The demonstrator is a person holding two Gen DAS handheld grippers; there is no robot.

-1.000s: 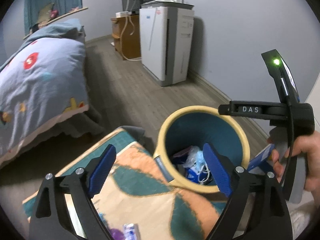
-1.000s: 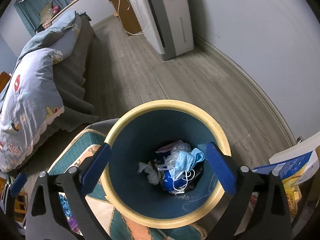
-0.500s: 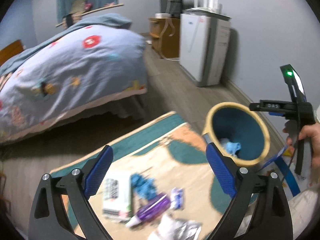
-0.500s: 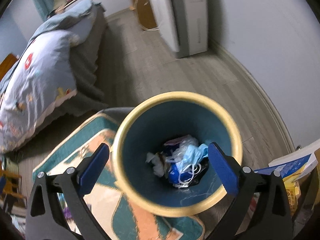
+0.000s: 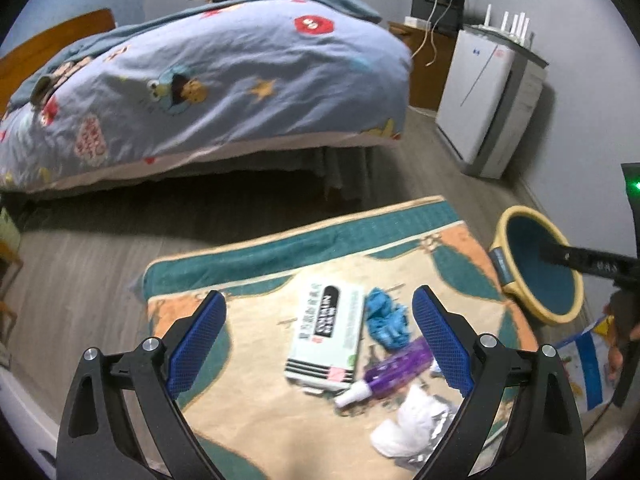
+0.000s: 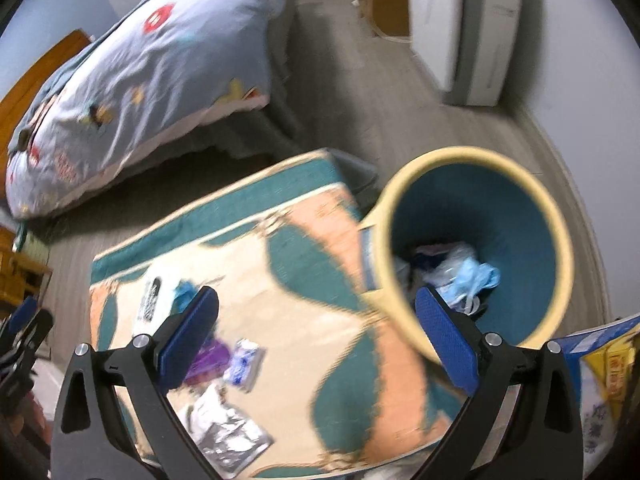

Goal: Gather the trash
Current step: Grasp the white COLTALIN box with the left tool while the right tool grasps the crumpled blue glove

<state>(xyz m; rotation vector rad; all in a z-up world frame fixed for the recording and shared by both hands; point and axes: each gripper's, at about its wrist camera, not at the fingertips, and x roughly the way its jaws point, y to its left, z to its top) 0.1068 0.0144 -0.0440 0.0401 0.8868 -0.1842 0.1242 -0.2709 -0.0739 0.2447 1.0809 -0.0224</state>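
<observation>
Bin [image 6: 472, 248] has a blue mask [image 6: 474, 276] and wrappers inside (blurry); both grippers, left [image 5: 318, 340] and right [image 6: 316, 338], gape wide, empty.

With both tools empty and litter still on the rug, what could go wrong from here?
1. The purple tube lies against the crumpled blue glove and the white box; the open left tool may catch two items or push one away.
2. The crinkled silver wrapper lies flat and may slip from the pads.
3. The yellow-rimmed teal bin stands off the rug's corner; a sideways drop could miss.
</observation>
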